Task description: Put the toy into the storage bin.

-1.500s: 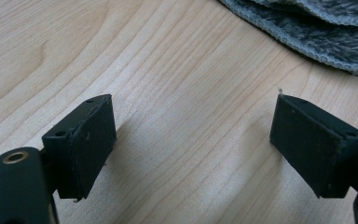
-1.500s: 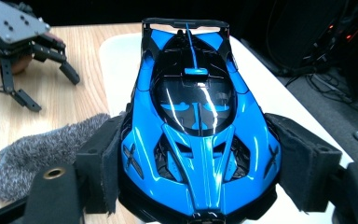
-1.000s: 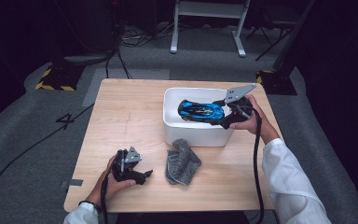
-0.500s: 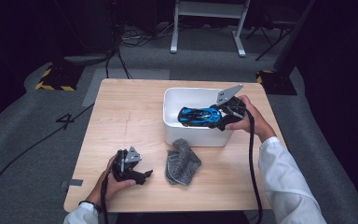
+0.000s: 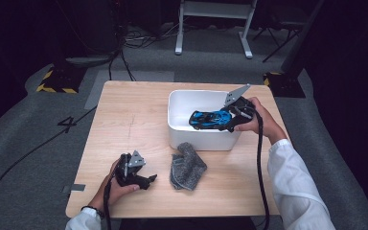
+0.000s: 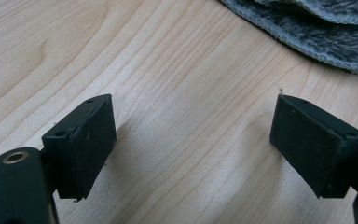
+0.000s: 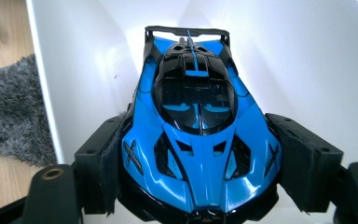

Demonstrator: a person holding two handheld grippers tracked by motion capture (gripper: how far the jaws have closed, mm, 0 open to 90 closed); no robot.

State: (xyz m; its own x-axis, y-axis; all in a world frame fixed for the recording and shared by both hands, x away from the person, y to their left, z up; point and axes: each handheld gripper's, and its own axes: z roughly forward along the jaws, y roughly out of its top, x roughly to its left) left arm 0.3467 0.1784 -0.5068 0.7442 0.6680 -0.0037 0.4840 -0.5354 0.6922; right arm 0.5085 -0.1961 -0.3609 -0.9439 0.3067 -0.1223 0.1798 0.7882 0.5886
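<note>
Right gripper (image 5: 228,120): jaws pinching blue toy car (image 5: 210,118) over white tub (image 5: 182,103).
Left gripper (image 5: 146,181): jaws spread, beside grey cloth (image 5: 187,166).

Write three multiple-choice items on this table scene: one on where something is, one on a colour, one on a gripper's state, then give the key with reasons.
1. Where is the toy car?
A. On the grey cloth
B. Over the white bin, in the right gripper
C. On the floor

2. What colour is the toy car's body?
A. Blue with black
B. Red
C. Yellow

3. How does the left gripper stand?
A. Shut on the cloth
B. Shut on the car
C. Open, nothing between its jaws

Key:
1 B: the right gripper clamps the car's front end, with the white bin behind and below it.
2 A: the right gripper view shows blue panels around a black cabin.
3 C: the left gripper view shows only bare table between the jaws, the grey cloth lying apart.
</note>
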